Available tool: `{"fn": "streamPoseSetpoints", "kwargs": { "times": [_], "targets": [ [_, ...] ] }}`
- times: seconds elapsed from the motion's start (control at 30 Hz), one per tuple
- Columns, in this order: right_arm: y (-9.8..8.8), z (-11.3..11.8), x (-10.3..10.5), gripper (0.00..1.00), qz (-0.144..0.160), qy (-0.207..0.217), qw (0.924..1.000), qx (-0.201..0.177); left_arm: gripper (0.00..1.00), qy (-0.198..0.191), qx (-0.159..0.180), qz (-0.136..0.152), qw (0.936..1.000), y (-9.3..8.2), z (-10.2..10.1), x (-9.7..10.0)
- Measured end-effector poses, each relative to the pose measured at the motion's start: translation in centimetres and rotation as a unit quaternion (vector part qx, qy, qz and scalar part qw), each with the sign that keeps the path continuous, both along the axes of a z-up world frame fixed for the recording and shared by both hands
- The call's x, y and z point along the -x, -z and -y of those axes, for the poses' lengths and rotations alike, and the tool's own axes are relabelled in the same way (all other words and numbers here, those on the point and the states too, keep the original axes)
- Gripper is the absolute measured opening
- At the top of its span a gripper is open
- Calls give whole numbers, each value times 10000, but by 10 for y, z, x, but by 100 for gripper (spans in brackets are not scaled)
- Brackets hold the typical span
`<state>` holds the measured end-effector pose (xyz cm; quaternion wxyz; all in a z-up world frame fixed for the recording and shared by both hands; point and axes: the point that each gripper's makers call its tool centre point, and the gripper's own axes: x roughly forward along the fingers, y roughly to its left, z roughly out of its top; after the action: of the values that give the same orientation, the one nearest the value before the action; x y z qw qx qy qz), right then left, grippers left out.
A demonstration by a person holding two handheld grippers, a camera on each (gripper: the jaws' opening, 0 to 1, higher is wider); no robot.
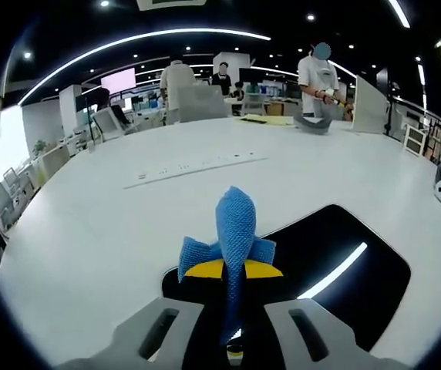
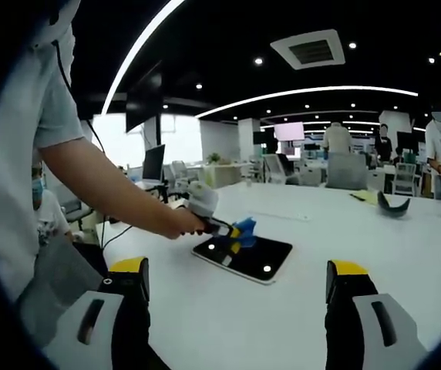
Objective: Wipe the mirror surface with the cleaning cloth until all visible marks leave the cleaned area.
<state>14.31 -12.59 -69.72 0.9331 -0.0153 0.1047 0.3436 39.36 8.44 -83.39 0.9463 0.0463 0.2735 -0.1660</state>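
Note:
A blue cleaning cloth (image 1: 234, 231) is pinched between the yellow-tipped jaws of my left gripper (image 1: 233, 271), which is shut on it, and its folds stick up past the tips. Below it the dark rectangular mirror (image 1: 351, 285) lies flat on the white table, reflecting a ceiling light strip. In the right gripper view the left gripper (image 2: 224, 231) holds the cloth (image 2: 244, 230) over the mirror's (image 2: 255, 260) near-left corner, on or just above the glass. My right gripper (image 2: 237, 271) hangs back from the mirror, its jaws wide open with nothing between them.
The large white table (image 1: 89, 231) has a power strip slot (image 1: 197, 166) across its middle. A dark curved object (image 1: 311, 123) and a white upright board (image 1: 368, 108) sit at the far edge, where several people stand. The person's arm (image 2: 112, 185) reaches in from the left.

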Motion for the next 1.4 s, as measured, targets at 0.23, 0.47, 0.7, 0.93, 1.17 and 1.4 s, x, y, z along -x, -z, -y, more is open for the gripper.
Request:
{"fn": "streamPoseSetpoints", "kwargs": {
  "times": [0.23,0.47,0.7,0.93,1.17,1.4],
  "targets": [
    [0,-1,1,94,-3,-27,10000,-14,5,69,7,21,10000,0,9,1],
    [-1,0,1,94,7,-20,10000,-29,5,165,-1,1,9999,0,23,1],
    [-1,0,1,93,13,-10,10000,-25,5,260,-14,22,9997,0,34,2],
    [-1,-1,2,93,12,-44,10000,-18,5,294,32,37,9996,0,44,4],
    [-3,-3,4,91,12,-100,9999,-43,5,392,29,47,9992,0,53,5],
    [-2,-1,3,95,-11,-54,10000,-49,5,512,87,19,9986,0,63,6]
  ]
}}
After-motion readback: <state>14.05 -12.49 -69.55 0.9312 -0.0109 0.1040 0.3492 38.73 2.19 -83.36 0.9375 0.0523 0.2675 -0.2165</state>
